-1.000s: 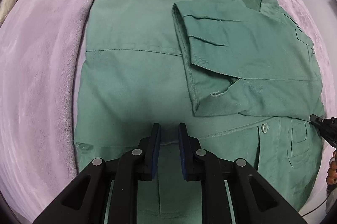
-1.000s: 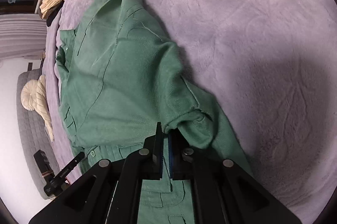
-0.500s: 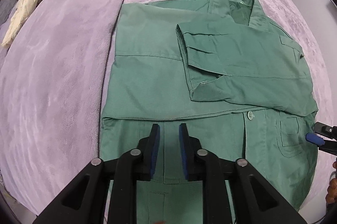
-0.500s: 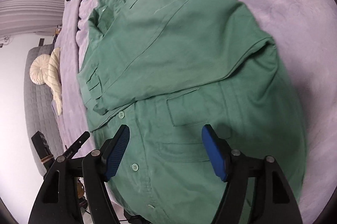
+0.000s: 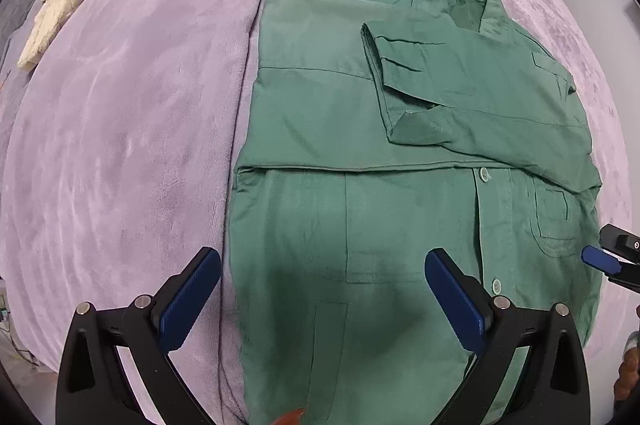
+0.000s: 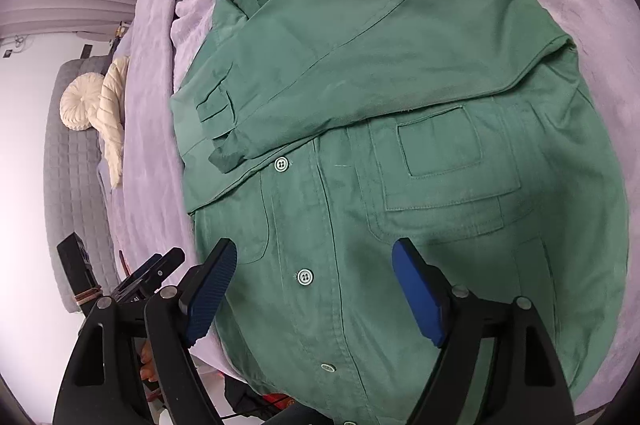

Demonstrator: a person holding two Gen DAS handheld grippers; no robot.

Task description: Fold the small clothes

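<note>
My left gripper [image 5: 322,289] and right gripper [image 6: 314,291] have just been opening; fingers now spread wide, nothing held, above the green shirt [image 5: 400,153] on the lilac blanket [image 5: 120,145].

Even, soft indoor light; both views sharp at centre. Strong fisheye bending with black corner vignetting. A dark shadow falls on the green shirt [image 5: 360,305] near the lens; the white wall [image 6: 28,205] is overexposed.
</note>
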